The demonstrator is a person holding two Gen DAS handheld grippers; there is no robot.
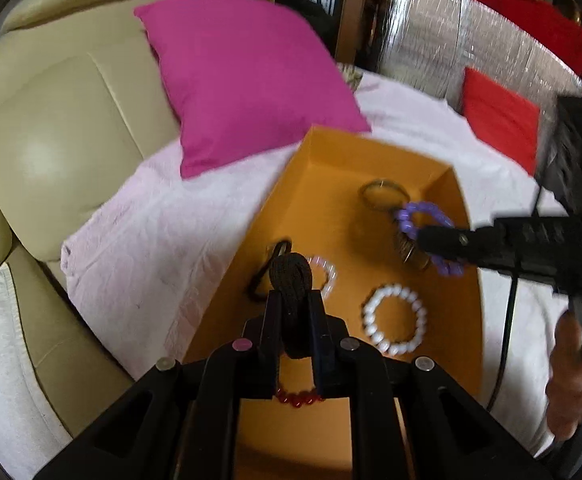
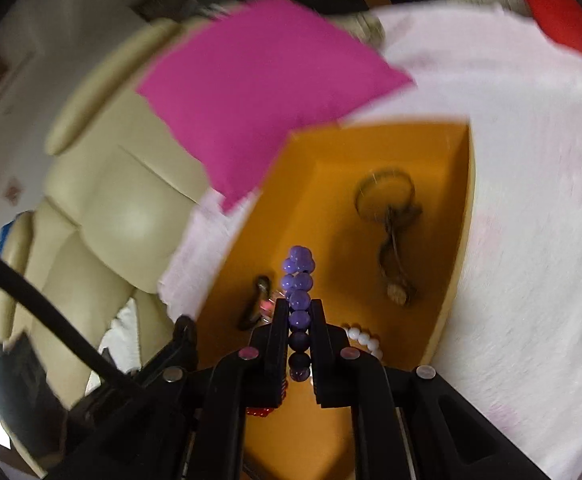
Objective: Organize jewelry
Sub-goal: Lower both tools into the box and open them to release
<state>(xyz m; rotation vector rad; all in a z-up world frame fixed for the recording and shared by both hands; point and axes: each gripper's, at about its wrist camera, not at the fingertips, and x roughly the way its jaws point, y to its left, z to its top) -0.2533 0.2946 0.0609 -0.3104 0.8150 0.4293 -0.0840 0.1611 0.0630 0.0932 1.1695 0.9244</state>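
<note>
Hovering over the orange box [image 1: 457,200], left gripper [image 1: 295,300] jaws clamp a black band [image 1: 291,276]; right gripper [image 2: 299,320] jaws pinch purple beads [image 2: 299,276] for sorting.

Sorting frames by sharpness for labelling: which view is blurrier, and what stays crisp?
Right wrist view: heavy motion smear on the pink pillow and orange box; the purple bead bracelet stays crisp. Left wrist view: milder blur, white bead bracelet readable, edges fisheye-bent.

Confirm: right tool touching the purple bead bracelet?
Touching. Right wrist view shows the right tool with both fingers clamped on the purple bead bracelet.
</note>
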